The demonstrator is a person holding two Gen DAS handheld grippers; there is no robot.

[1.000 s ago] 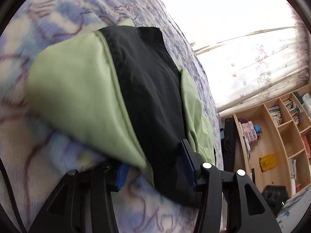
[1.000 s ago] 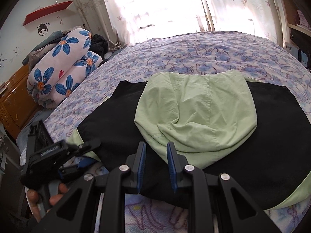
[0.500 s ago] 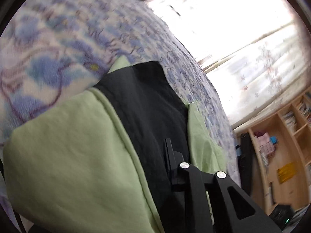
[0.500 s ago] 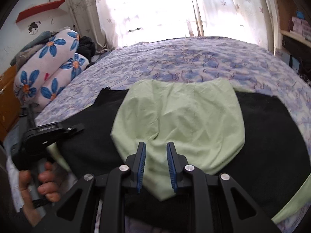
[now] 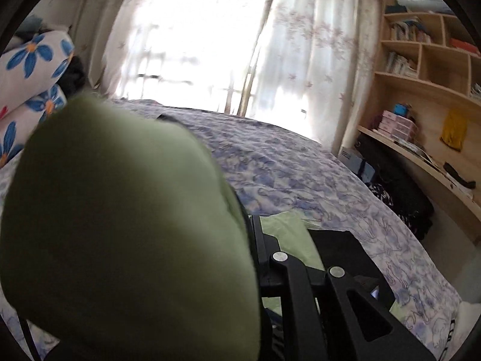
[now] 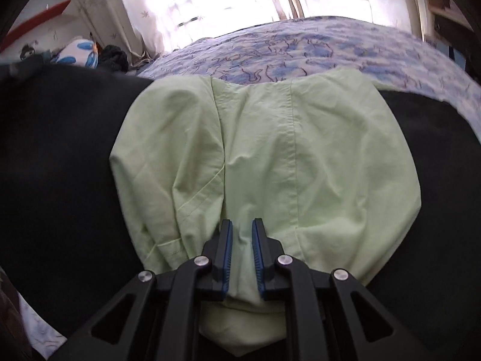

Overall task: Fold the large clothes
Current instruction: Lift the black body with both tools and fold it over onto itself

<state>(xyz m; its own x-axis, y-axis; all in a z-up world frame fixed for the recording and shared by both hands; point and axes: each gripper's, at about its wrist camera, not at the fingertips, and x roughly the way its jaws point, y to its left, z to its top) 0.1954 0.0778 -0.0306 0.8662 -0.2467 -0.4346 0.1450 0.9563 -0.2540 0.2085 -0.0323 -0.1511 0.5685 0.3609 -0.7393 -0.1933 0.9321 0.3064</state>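
Note:
A large black and light-green garment (image 6: 300,150) lies spread on the bed. My right gripper (image 6: 242,237) is down on its green middle part. Its blue pads are closing, with a ridge of green cloth pinched between them. In the left wrist view my left gripper (image 5: 251,231) is raised above the bed and shut on the garment's edge. A green fold (image 5: 120,225) hangs over it, hiding the left finger and filling the left of that view. In the right wrist view the lifted black cloth (image 6: 60,150) rises as a wall at the left and hides the left gripper.
The blue-patterned bedspread (image 5: 300,180) runs back to a curtained window (image 5: 210,45). Rolled flowered quilts (image 5: 30,69) are stacked at the far left. Wooden shelves (image 5: 421,75) and a dark bag (image 5: 405,198) stand to the right of the bed.
My left gripper shut on the garment's edge, then rose and rolled, carrying the cloth up. My right gripper sank onto the green part and its jaws narrowed.

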